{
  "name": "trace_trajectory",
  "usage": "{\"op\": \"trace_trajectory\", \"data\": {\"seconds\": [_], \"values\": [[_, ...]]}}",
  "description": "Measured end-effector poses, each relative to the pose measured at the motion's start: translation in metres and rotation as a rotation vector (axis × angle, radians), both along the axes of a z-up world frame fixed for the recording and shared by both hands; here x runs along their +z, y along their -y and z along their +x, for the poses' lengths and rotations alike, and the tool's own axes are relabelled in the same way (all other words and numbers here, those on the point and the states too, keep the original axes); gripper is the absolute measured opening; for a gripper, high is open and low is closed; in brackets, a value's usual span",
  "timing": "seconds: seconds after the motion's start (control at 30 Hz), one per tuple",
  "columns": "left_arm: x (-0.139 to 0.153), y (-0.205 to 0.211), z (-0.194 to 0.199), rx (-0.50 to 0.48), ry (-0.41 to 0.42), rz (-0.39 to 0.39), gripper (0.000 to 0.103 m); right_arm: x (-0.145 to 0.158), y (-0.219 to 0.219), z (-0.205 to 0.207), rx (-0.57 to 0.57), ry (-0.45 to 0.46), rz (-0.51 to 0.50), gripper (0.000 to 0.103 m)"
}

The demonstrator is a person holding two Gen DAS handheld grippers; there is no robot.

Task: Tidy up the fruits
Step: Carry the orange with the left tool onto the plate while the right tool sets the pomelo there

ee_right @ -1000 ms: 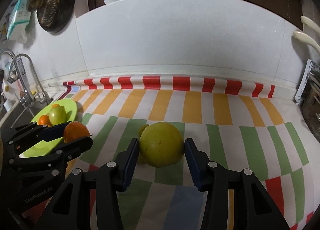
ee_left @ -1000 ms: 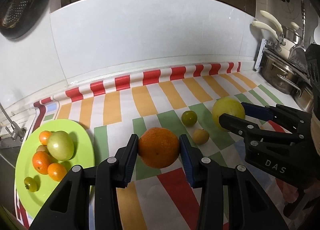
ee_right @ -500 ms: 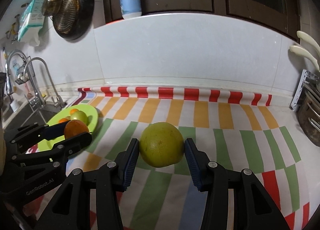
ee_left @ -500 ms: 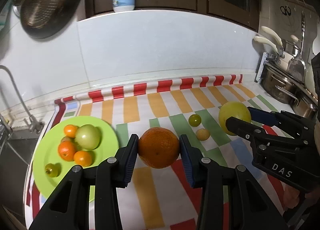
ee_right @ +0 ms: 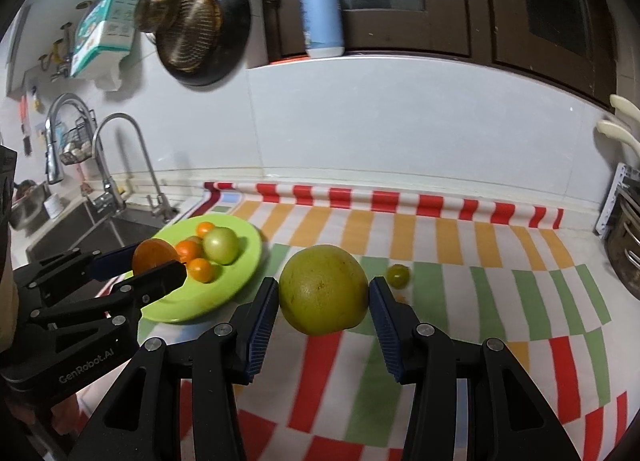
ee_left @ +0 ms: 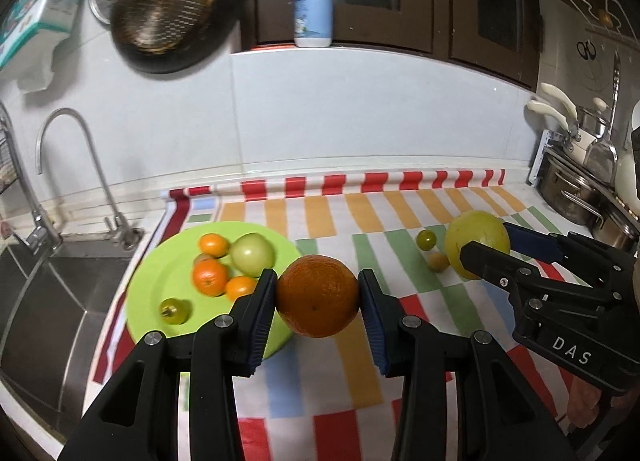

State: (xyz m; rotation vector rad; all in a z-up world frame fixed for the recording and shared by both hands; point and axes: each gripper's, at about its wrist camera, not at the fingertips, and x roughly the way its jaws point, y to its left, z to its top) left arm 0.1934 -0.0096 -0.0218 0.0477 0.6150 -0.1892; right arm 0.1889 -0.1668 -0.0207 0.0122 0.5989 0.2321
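Striped oilcloth (ee_left: 360, 349) covers the counter, with a green plate (ee_left: 144, 285) at 9 o'clock. An orange (ee_left: 318, 295) is clamped in the left gripper (ee_left: 318, 301), a yellow-green citrus (ee_right: 323, 295) in the right gripper (ee_right: 323, 301). Both fruits are judged firm, round and roll-prone, so each is best gripped across its widest girth.

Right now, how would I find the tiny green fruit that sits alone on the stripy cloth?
Look at the striped cloth on the counter, right of the green plate. Just past the big yellow-green fruit in the right gripper lies the small green fruit. It is far smaller and darker, and lies on the cloth, not the plate.
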Motion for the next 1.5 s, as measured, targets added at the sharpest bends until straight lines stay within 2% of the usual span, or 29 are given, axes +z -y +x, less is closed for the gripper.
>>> {"op": "trace_trajectory", "data": {"seconds": [0.37, 0.73, 1.2, 1.5], "values": [[0.008, -0.046, -0.020, 0.048, 0.024, 0.008, 0.041, 0.009, -0.047, -0.011, 0.054, 0.015, 0.014, 0.048], [0.009, -0.088, -0.019, 0.079, 0.032, 0.016, 0.041, 0.009, -0.090, -0.007, 0.101, 0.014, 0.015, 0.048], [-0.002, -0.137, -0.001, 0.064, 0.011, 0.040, 0.041, -0.003, -0.143, 0.006, 0.112, -0.023, 0.022, 0.048], [-0.021, -0.159, 0.027, 0.026, -0.031, 0.071, 0.041, -0.023, -0.172, 0.021, 0.098, -0.091, 0.019, 0.048]]}}
